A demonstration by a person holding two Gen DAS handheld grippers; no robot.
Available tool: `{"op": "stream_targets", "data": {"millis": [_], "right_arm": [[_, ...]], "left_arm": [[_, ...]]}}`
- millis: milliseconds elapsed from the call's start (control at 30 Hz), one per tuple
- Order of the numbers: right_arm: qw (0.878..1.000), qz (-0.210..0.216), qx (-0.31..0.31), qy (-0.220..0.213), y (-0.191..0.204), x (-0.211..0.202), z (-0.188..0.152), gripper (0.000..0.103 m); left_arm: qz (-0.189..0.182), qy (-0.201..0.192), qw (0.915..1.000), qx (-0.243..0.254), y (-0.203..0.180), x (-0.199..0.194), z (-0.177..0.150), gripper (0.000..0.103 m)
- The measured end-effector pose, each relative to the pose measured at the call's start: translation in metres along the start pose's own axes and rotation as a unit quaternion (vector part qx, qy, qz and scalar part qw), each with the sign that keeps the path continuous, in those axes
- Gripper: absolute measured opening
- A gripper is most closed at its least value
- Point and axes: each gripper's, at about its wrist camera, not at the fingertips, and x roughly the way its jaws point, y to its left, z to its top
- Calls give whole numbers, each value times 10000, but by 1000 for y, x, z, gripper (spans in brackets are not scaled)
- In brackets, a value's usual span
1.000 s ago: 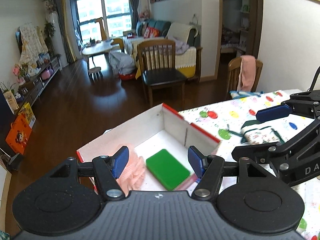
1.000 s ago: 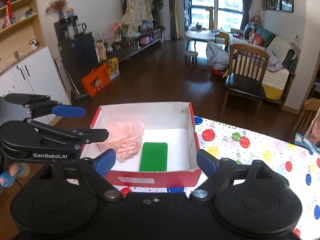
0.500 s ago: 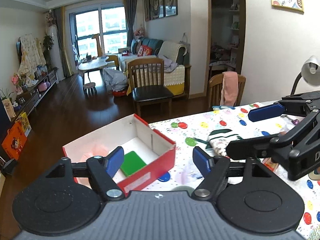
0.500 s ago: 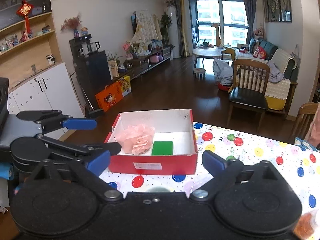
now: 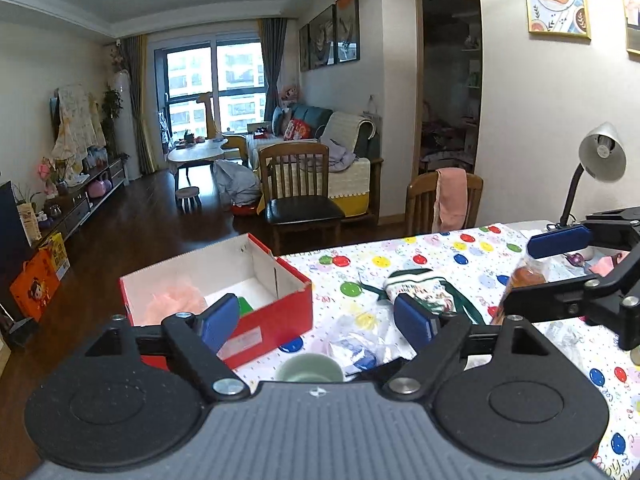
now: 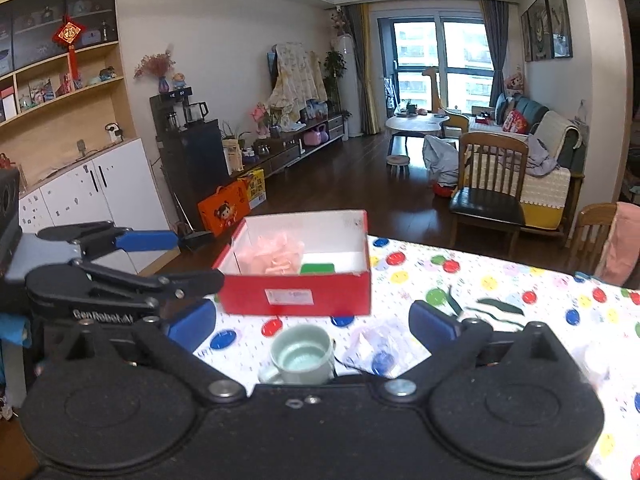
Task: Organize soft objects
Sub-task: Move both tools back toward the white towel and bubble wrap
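left claw (image 5: 316, 318): your jaws were opening, nothing between them; it hung over the worktop (image 6: 500, 280) near the red box (image 6: 296, 294).
right claw (image 6: 312, 326): also opening, spread wide and holding nothing.
box contents: pink puff (image 6: 276, 258) and green pad (image 6: 317, 268) already sat inside, side by side.
soft things left out: a green-and-white fabric pouch (image 5: 416, 286) lay on the worktop right of the box; a crinkled plastic packet (image 6: 378, 354) lay just past the right claw.
risk 1: the pale green mug (image 6: 300, 354) stood right under both claws. A low sweep toward the packet could have knocked it over.
risk 2: the pouch's dark straps trailed loose; pinching only a strap could have let it drag or snag on the box wall.
risk 3: the 2 claws were close together, so both reaching for 1 item could have clashed.
risk 4: the thin packet could have slipped from a shallow pinch.
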Motion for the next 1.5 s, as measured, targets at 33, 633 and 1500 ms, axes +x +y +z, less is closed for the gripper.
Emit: {"op": "stream_targets", "data": {"millis": [33,633,1500], "right_arm": [[10000,-20,4,3,-2,-4,-5,103],[9913,-1060,771,143,-86,-69,-119,103],[9723,-1787,745,1313,-117,12,-200,103]], "left_arm": [[4,0,10000,3,-3,-2,-3,84],[-587,186,9979,-194,-40,-6,-83,102],[-858,1935,9739,813,-61,80,-186,101]]}}
